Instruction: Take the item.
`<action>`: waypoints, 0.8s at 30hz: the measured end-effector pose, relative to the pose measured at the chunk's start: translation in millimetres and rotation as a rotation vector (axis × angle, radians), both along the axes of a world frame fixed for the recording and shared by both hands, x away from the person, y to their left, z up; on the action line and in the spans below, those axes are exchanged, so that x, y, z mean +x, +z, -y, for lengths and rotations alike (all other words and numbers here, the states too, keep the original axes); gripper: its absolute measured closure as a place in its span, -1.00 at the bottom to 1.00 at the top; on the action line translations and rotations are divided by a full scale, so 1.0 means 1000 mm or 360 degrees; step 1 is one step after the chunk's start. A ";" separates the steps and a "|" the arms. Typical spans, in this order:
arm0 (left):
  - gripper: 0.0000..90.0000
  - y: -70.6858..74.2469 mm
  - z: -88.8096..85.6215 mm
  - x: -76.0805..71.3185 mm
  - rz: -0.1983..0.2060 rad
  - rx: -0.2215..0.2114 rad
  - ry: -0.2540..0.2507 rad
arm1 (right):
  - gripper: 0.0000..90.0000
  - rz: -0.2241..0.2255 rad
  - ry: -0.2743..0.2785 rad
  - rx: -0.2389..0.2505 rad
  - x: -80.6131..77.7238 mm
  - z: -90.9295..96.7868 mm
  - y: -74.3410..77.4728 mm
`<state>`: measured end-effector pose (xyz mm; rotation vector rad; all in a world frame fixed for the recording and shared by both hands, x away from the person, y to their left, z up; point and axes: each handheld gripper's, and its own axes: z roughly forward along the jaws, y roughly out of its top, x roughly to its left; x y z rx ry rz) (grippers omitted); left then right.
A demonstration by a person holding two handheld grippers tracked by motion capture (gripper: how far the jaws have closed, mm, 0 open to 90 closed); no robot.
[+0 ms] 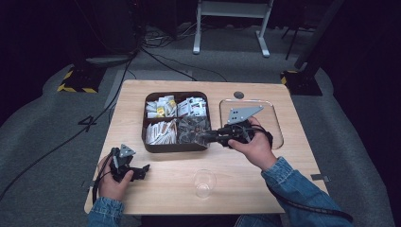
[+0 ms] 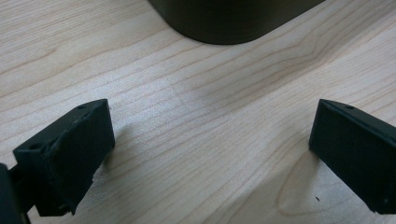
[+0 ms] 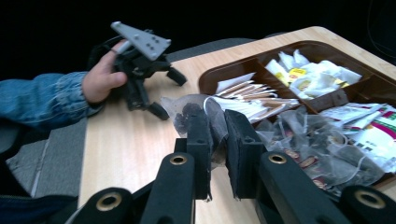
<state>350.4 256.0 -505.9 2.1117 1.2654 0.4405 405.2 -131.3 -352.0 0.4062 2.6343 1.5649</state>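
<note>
- On the pale wood tabletop (image 1: 161, 175) sits a dark brown tray (image 1: 147, 137) with four compartments of packets, beside a clear lid (image 1: 279, 127), with an upright clear glass (image 1: 204, 183) near the front edge.
- Grey carpet, black cables and a white stand's legs surround the tabletop; the room beyond is dark.
- The right hand-held gripper (image 3: 217, 140) is clamped on a dark tea bag (image 3: 187, 109) at the tray's front right compartment.
- The left hand-held gripper (image 1: 142, 169) rests spread wide on bare wood, front left.
</note>
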 end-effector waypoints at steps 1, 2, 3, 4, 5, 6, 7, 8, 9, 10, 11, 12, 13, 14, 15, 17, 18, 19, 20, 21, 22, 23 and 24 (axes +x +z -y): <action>-0.99 0.000 0.000 0.000 0.0000 0.0000 0.0000 | 0.80 0.0000 0.0000 0.0000 0.000 0.000 0.000; -0.99 0.000 0.000 0.000 0.0000 0.0000 0.0000 | 0.81 0.0001 0.0005 -0.0002 -0.002 0.001 0.000; -0.99 0.000 0.000 0.000 0.0000 0.0000 0.0000 | 0.80 0.0004 0.0012 -0.0004 -0.006 0.002 0.001; -0.99 0.000 0.000 0.000 0.0000 0.0000 0.0000 | 0.80 0.0009 0.0024 -0.0002 -0.011 0.003 0.002; -0.99 0.000 0.000 0.000 0.0000 0.0001 0.0000 | 0.80 0.0009 0.0024 -0.0002 -0.011 0.003 0.002; -0.99 0.000 0.000 0.000 0.0000 0.0001 0.0000 | 0.81 0.0010 0.0041 -0.0003 -0.016 0.005 0.004; -0.99 0.000 0.000 0.000 0.0000 0.0001 0.0000 | 0.81 0.0010 0.0041 -0.0003 -0.016 0.005 0.004; -0.99 0.000 0.000 0.000 0.0001 0.0001 0.0001 | 0.80 0.0013 0.0048 -0.0003 -0.019 0.006 0.004; -0.99 0.000 0.000 0.000 0.0000 -0.0001 0.0002 | 0.80 0.0004 0.0062 -0.0008 -0.024 0.007 0.003; -0.99 0.000 0.000 0.000 0.0000 -0.0001 0.0002 | 0.80 0.0004 0.0062 -0.0008 -0.024 0.007 0.003; -0.99 0.000 0.000 0.000 0.0001 -0.0001 0.0002 | 0.81 0.0002 0.0065 -0.0008 -0.025 0.008 0.003; -0.99 0.000 0.000 0.000 0.0001 -0.0001 0.0002 | 0.81 -0.0009 0.0065 -0.0024 -0.029 0.008 0.000; -0.99 0.000 0.000 0.000 0.0001 -0.0002 0.0002 | 0.81 -0.0011 0.0067 -0.0027 -0.031 0.008 -0.001; -0.99 0.000 0.000 0.000 0.0001 -0.0002 0.0003 | 0.81 -0.0017 0.0068 -0.0028 -0.033 0.009 -0.002; -0.99 0.000 0.000 0.000 0.0001 -0.0002 0.0002 | 0.80 -0.0017 0.0068 -0.0028 -0.033 0.009 -0.002; -0.99 0.000 0.000 0.000 0.0001 0.0000 0.0001 | 0.80 -0.0022 0.0073 -0.0031 -0.037 0.009 -0.003; -0.99 0.000 0.000 0.000 0.0001 -0.0001 0.0002 | 0.80 -0.0022 0.0078 -0.0036 -0.040 0.009 -0.004; -0.99 0.000 0.000 0.000 0.0001 0.0000 0.0001 | 0.80 -0.0027 0.0088 -0.0047 -0.044 0.008 -0.005; -0.99 0.000 0.000 0.000 0.0000 -0.0001 0.0002 | 0.80 -0.0024 0.0095 -0.0051 -0.047 0.007 -0.005; -0.99 0.000 0.000 0.000 0.0000 -0.0001 0.0002 | 0.80 -0.0019 0.0098 -0.0061 -0.049 0.007 -0.006; -0.99 0.000 0.000 0.000 0.0000 -0.0001 0.0002 | 0.80 -0.0019 0.0098 -0.0061 -0.049 0.007 -0.006; -0.99 0.000 0.000 0.000 0.0001 0.0000 0.0001 | 0.80 -0.0018 0.0102 -0.0065 -0.051 0.007 -0.006; -0.99 0.000 0.000 0.000 0.0001 -0.0001 0.0003 | 0.80 -0.0016 0.0108 -0.0066 -0.052 0.007 -0.007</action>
